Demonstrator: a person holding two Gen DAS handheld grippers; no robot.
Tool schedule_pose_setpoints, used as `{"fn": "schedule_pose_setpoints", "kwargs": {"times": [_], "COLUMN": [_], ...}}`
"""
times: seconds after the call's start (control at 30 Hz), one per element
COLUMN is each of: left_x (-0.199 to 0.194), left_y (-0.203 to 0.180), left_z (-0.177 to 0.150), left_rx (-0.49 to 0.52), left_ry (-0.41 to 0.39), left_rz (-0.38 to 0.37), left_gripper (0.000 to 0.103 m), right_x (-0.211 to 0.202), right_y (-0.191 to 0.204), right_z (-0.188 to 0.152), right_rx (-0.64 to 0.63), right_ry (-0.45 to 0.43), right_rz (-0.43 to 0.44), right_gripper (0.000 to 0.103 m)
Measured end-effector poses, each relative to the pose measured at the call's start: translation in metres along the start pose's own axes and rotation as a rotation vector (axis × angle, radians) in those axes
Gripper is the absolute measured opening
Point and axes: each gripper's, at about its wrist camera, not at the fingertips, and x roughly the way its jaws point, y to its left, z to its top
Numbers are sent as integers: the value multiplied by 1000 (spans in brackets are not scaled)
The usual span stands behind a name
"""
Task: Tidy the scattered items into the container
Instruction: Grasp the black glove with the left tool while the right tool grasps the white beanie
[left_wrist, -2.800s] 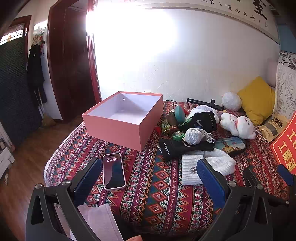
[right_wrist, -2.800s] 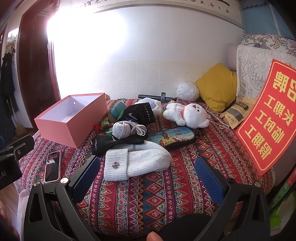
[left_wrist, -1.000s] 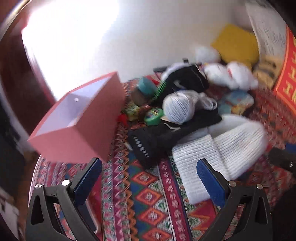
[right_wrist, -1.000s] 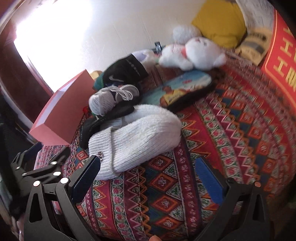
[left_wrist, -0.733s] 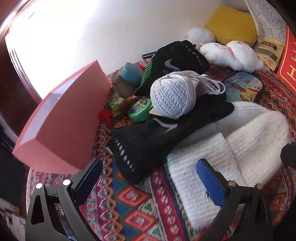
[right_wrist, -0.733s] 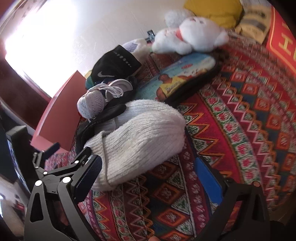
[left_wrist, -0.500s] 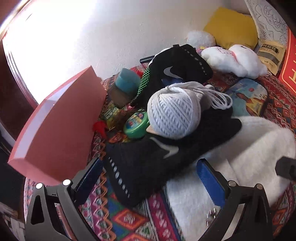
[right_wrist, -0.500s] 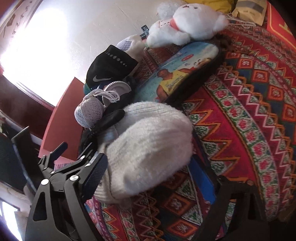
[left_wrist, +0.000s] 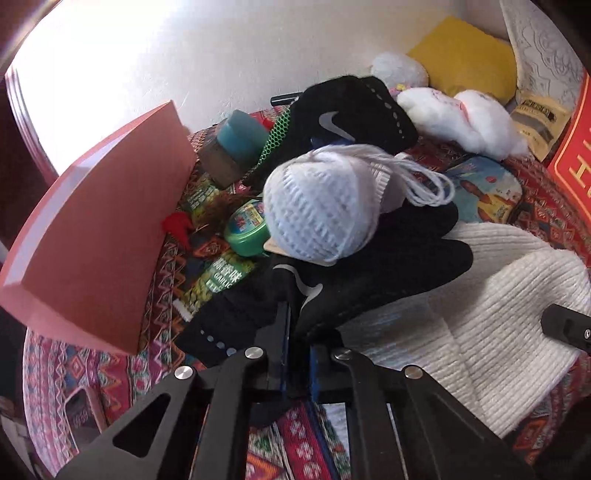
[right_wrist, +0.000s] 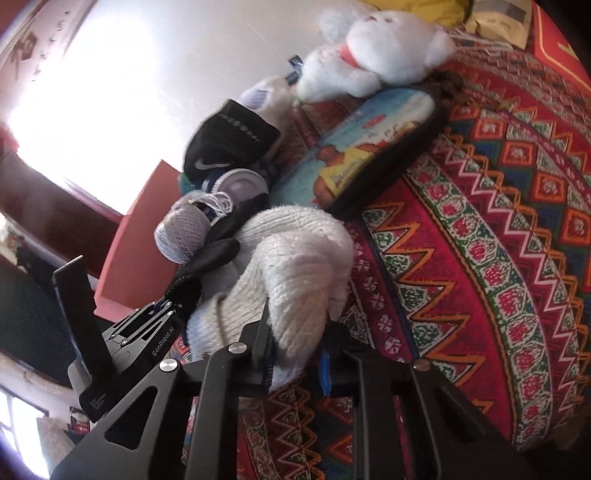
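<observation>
The left gripper (left_wrist: 295, 354) is clamped tight on the black glove (left_wrist: 354, 280), a fold of its dark fabric pinched between the narrow jaws at six o'clock in the left wrist view. The white ball of string (left_wrist: 317, 210) sits on top of that glove, dead centre, loose strands trailing toward two o'clock. The pink box (left_wrist: 96, 236), the container, stands at nine o'clock on the patterned bedspread (left_wrist: 155, 291), tilted in the fisheye, with a green round tin (left_wrist: 247, 232) between it and the string. A second black glove (left_wrist: 347, 114) lies at twelve o'clock, a white plush toy (left_wrist: 461, 122) at two. Over on the right wrist view, the right gripper (right_wrist: 295, 354) is closing on the white knit hat (right_wrist: 295, 266), its bunched wool squeezed up between the pads at six o'clock. The left gripper's frame shows at eight o'clock there. A picture pouch (right_wrist: 369, 151) lies at twelve o'clock, touching the hat's far end, with the plush toy beyond it.
</observation>
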Motion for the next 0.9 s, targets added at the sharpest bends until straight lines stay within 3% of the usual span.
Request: {"fn": "schedule_pose_setpoints", "kwargs": {"times": [0.27,0.63,0.9], "left_x": [-39,-106,-142], "left_y": [2,-17,-18], "left_z": [-23,-36,-37], "left_rx": [-64,-59,-58], "left_ry": [19,-44,-86], "left_rz": [-88,-184,-205], "left_gripper": [4,4,4], "right_x": [-33,-71,-108], "right_y": [0,19,20], "right_z": [-9,-24,-33], "right_rx": [16,-71,-101], "right_ry": [-23,-89,-137], "right_rz": [45,-19,-39], "right_gripper": [17,17,17]}}
